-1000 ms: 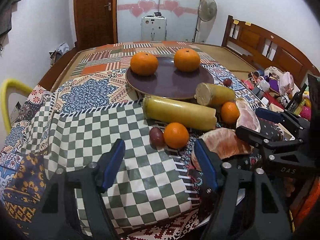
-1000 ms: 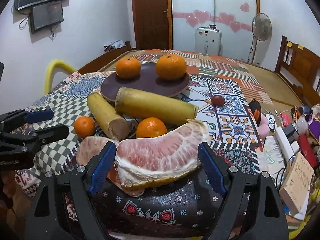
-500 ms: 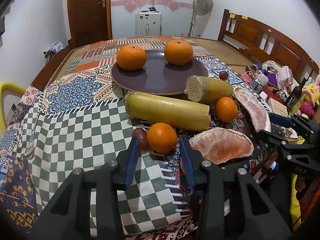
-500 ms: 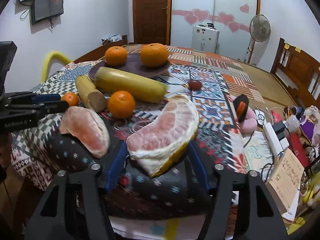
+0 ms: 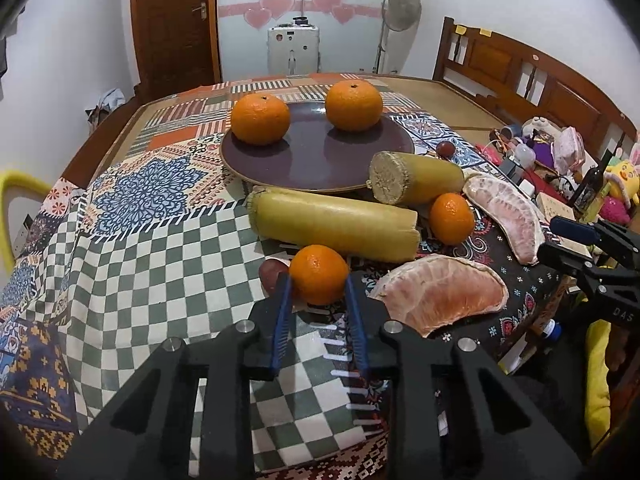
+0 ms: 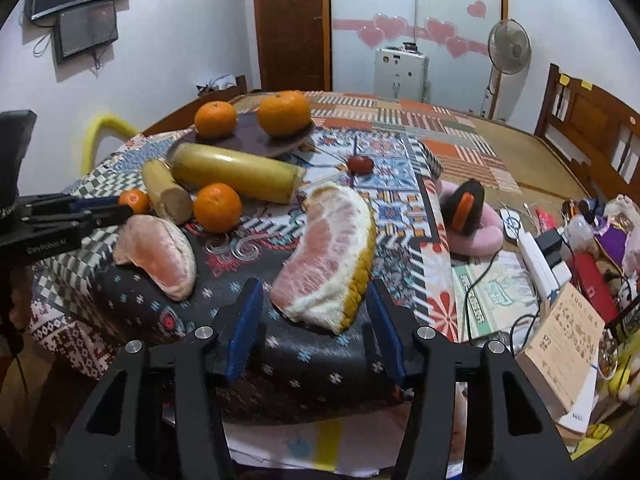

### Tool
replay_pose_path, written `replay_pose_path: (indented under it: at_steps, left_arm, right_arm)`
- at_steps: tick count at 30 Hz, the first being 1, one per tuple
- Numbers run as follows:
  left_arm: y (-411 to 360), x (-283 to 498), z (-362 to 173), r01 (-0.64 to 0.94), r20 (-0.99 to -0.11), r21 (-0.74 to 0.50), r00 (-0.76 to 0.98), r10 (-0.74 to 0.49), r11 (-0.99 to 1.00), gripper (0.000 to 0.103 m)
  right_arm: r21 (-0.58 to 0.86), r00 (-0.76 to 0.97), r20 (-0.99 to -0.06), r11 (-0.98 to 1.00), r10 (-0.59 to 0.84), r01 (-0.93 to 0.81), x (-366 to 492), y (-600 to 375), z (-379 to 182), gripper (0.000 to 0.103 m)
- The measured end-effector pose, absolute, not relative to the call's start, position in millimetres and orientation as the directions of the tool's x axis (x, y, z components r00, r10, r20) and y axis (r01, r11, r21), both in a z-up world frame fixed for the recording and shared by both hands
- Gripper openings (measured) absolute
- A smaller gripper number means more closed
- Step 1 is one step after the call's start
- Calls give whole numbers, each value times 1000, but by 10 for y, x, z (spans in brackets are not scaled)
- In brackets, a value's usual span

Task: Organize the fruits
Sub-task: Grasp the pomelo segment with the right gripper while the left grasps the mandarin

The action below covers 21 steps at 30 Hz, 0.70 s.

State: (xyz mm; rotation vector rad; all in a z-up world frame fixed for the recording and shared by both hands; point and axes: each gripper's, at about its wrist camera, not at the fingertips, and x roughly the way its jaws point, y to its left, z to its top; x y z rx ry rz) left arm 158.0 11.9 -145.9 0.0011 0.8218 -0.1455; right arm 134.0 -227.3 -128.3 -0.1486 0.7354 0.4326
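Note:
My left gripper (image 5: 318, 280) is shut on a small orange (image 5: 319, 274) at the near edge of the checked cloth; a dark red fruit (image 5: 270, 272) lies just left of it. In the right wrist view that same left gripper (image 6: 100, 210) meets the small orange (image 6: 134, 201) from the left. My right gripper (image 6: 314, 286) has a pomelo wedge (image 6: 328, 264) between its jaws, which are closing. The right pad is at the yellow rind and a thin gap shows on the left. A brown plate (image 5: 316, 160) holds two big oranges.
Two yellow sugarcane pieces (image 5: 332, 226) lie in front of the plate, with another small orange (image 5: 452, 218) and a second peeled pomelo piece (image 5: 440, 294). A red fruit (image 6: 360, 164) sits mid-table. Cables, boxes and toys (image 6: 560, 280) crowd the right side.
The left jaws have closed from wide apart onto the small orange. The right jaws have narrowed around the pomelo wedge, which turned from lying crosswise to pointing away from the camera.

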Motion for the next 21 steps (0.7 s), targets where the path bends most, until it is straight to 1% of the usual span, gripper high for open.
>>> replay_pose_path:
  at_steps: [1, 7, 8, 10, 16, 18, 20, 21]
  left_arm:
    - [153, 1548, -1435, 130, -726, -65, 674, -136, 989, 26]
    - [337, 1320, -1336, 129, -724, -74, 675, -143, 989, 25]
    - [363, 1281, -1331, 127, -725, -69, 675, -137, 989, 24]
    - [427, 1212, -1336, 124, -728, -56, 674, -125, 991, 19]
    - [537, 1117, -1333, 116, -721, -49, 683, -116, 992, 19]
    - [511, 1130, -1342, 128, -721, -52, 682, -126, 990, 22]
    - [453, 1157, -1364, 134, -724, -42, 679, -122, 990, 40]
    - [417, 1174, -1388, 137, -727, -35, 676, -119, 990, 43]
  right_arm:
    - [16, 662, -674, 902, 328, -431, 1356, -2253, -1273, 53]
    - [11, 672, -675, 915, 305, -404, 1551, -2207, -1273, 55]
    - [8, 675, -675, 918, 297, -396, 1587, -2210, -1279, 58]
    - [6, 682, -673, 924, 287, -383, 1633, -2230, -1290, 65]
    - [5, 668, -696, 932, 264, -364, 1748, -2243, -1379, 66]
    - [9, 660, -703, 932, 263, -362, 1748, -2233, -1395, 66]
    - [12, 653, -710, 931, 265, -365, 1759, -2231, -1421, 66]
    - [15, 651, -711, 931, 268, -366, 1765, -2225, -1424, 66]
